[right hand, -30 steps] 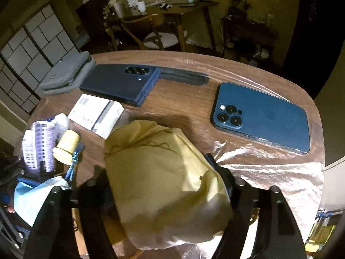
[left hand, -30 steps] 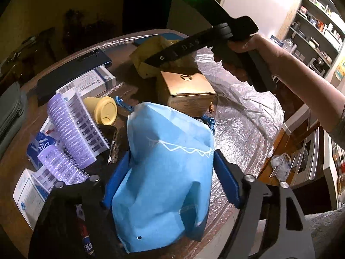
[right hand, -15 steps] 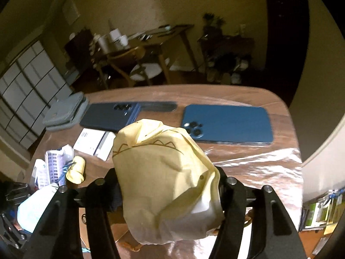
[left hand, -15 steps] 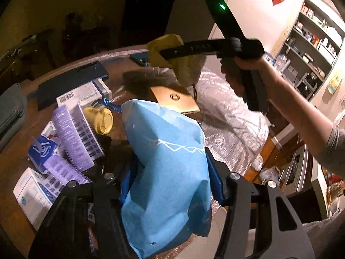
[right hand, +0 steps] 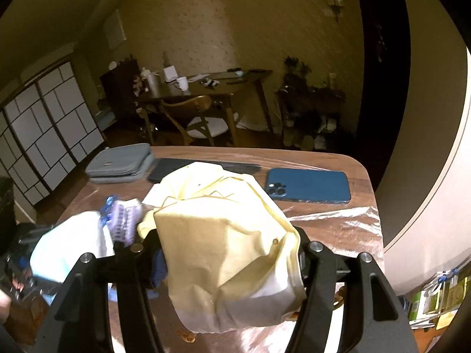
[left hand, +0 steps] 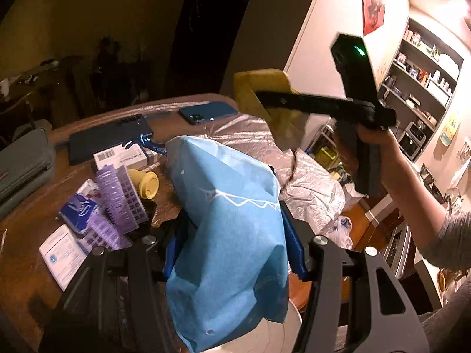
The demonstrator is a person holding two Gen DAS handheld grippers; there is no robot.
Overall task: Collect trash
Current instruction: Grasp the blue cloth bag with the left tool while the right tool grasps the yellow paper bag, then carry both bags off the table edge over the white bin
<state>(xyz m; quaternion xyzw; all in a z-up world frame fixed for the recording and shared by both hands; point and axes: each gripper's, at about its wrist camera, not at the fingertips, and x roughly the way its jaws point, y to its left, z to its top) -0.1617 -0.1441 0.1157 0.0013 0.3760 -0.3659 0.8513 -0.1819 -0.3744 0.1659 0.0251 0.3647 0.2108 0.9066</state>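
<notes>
Dim dining room, wooden table [right hand: 365, 176] partly under clear film; left gripper [left hand: 232, 235] clenched on a blue pouch [left hand: 229, 235], raised above the near clutter; right gripper [right hand: 229, 253] clenched on a yellow pouch [right hand: 223, 235], clear of the blue phone [right hand: 309, 185]; both pouches look soft, light, best pinched mid-body; open room lies right, past the table edge.

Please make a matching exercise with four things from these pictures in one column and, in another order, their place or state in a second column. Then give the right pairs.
1. blue bag
2. yellow bag
3. blue phone
4. yellow cup

a. lying on its side beside the purple rollers
b. in the right gripper
c. flat on the table, camera side up
d. in the left gripper

Pairs: 1-d, 2-b, 3-c, 4-a
</notes>
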